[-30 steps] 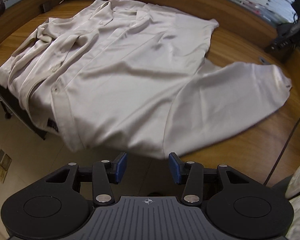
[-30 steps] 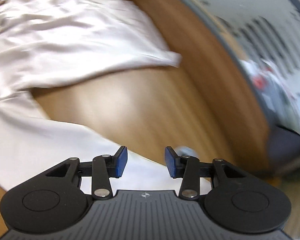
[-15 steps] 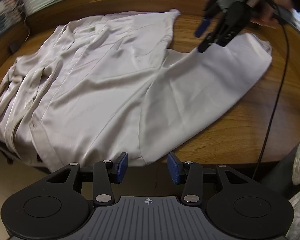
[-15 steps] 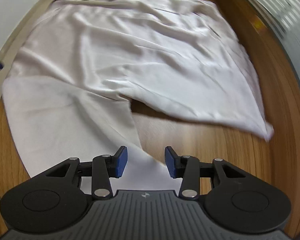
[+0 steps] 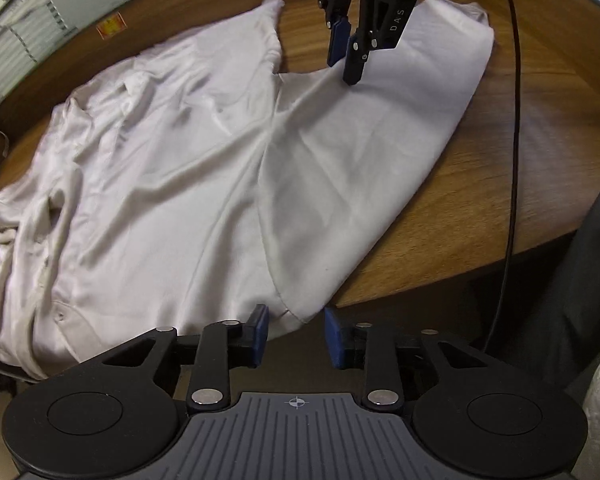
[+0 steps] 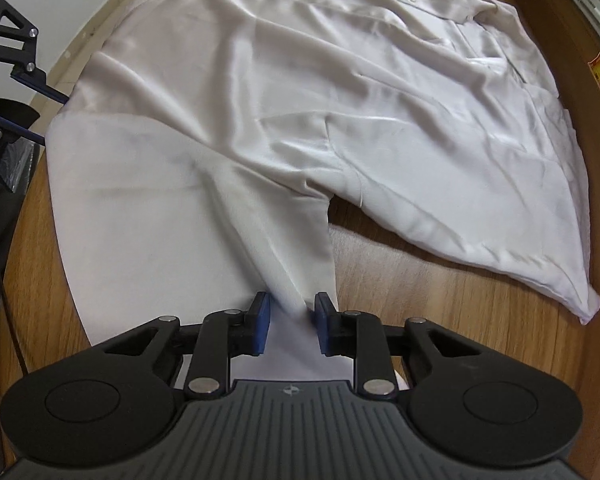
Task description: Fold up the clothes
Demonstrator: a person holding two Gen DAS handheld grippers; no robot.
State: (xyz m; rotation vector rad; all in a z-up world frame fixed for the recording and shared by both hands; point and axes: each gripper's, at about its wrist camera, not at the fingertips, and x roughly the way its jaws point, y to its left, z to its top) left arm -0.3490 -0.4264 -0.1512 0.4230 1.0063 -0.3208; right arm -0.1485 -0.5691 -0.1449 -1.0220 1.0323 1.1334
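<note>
Left wrist view showed the pale shirt spread over the wooden table, one sleeve reaching right. Left gripper stood wide at the sleeve's near edge, holding nothing. Right gripper had narrowed around a raised fold of sleeve cloth, contact unclear.

The shirt is smooth, faintly shiny pale cloth on a wood-grain table with a satin finish.

Wooden table, perhaps blinds behind
</note>
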